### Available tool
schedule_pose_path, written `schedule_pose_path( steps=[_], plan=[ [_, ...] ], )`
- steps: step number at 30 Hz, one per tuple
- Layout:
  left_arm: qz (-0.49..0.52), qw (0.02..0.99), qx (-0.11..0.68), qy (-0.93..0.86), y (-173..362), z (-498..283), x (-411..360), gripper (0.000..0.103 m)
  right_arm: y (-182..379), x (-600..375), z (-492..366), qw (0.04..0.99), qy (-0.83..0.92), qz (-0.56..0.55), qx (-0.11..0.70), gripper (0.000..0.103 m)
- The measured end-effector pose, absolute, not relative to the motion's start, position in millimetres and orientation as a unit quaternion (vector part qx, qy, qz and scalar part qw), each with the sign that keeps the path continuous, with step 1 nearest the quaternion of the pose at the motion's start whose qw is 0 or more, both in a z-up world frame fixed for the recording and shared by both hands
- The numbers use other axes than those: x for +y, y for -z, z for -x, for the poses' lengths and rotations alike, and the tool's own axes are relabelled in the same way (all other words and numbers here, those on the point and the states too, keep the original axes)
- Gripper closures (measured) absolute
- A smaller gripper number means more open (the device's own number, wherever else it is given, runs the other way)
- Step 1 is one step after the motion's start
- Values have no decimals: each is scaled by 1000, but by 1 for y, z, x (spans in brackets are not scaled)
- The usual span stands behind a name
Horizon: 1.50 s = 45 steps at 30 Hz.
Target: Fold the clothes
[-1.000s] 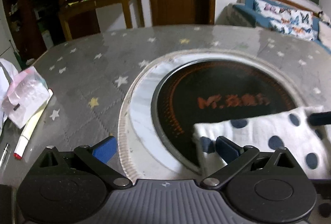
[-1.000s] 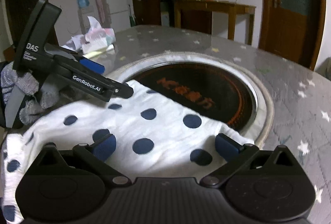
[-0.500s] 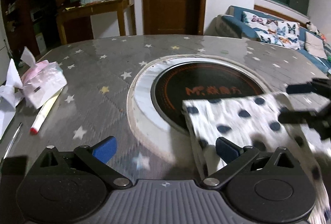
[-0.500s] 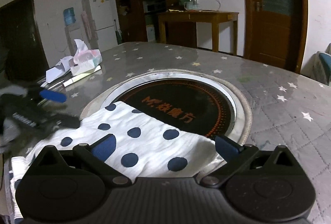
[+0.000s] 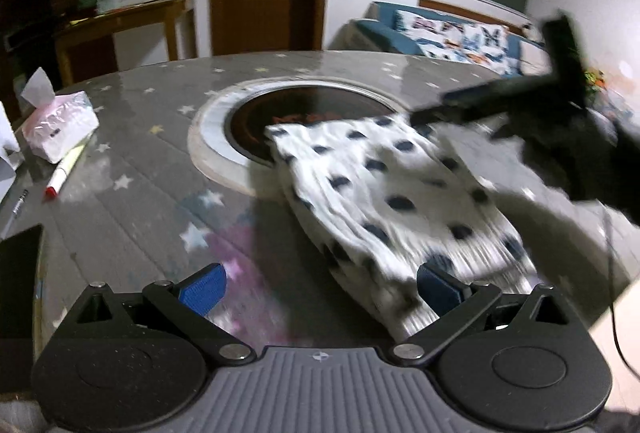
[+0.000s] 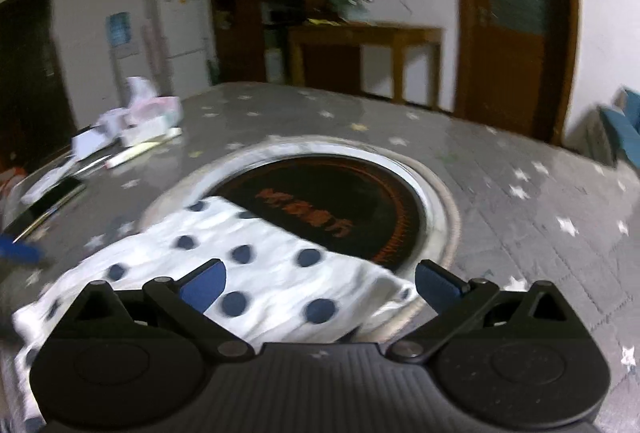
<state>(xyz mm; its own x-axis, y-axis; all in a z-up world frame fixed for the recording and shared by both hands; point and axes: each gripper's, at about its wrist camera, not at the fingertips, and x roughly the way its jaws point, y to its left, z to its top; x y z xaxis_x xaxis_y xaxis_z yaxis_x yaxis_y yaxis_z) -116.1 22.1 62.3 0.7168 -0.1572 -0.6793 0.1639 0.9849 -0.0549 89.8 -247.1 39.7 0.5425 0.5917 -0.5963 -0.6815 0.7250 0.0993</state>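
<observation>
cloth: soft, light, limp | take hold at a corner edge | left gripper and right gripper: fingers apart, empty

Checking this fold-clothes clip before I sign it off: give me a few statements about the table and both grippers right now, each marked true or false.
1. The polka-dot cloth lies partly over the round black cooktop. True.
2. The left gripper is shut on the cloth. False: its jaws stand wide open; the cloth only lies under one of them.
3. A tissue pack sits on the star-patterned table cover, with a red-tipped marker beside it. True.
4. The right gripper holds the marker. False: it is open and holds nothing, with the cloth lying below it.
5. The cloth is plain blue. False: white with dark dots.
</observation>
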Motion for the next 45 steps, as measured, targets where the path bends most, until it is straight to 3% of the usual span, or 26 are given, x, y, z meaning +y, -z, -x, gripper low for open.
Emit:
schedule_pose_path(
  steps=[7, 11, 15, 18, 32, 41, 43, 45],
  plan=[
    [-20, 923, 364, 126, -57, 136, 14, 0, -21, -245, -118, 869, -348, 42, 350, 22],
    [-35, 920, 370, 128, -47, 134, 5, 0, -17, -247, -121, 866, -344, 35, 361, 41],
    [-45, 918, 375, 120, -39, 130, 3, 0, -19, -257, -120, 870, -332, 23, 364, 75],
    [-41, 918, 377, 115, -36, 127, 8, 0, -21, -266, -117, 873, -324, 10, 364, 83],
    [-46, 931, 357, 70, -30, 96, 37, 0, -31, -341, -43, 905, -229, -5, 358, 87],
    [-60, 939, 332, 58, -28, 56, 44, 0, -27, -378, 34, 908, -176, -77, 373, 87],
    [-56, 940, 332, 60, -26, 46, 46, 0, -26, -378, 45, 908, -175, -78, 373, 85],
    [-48, 939, 334, 62, -26, 40, 49, 0, -29, -379, 57, 909, -177, -74, 371, 75]
  ],
)
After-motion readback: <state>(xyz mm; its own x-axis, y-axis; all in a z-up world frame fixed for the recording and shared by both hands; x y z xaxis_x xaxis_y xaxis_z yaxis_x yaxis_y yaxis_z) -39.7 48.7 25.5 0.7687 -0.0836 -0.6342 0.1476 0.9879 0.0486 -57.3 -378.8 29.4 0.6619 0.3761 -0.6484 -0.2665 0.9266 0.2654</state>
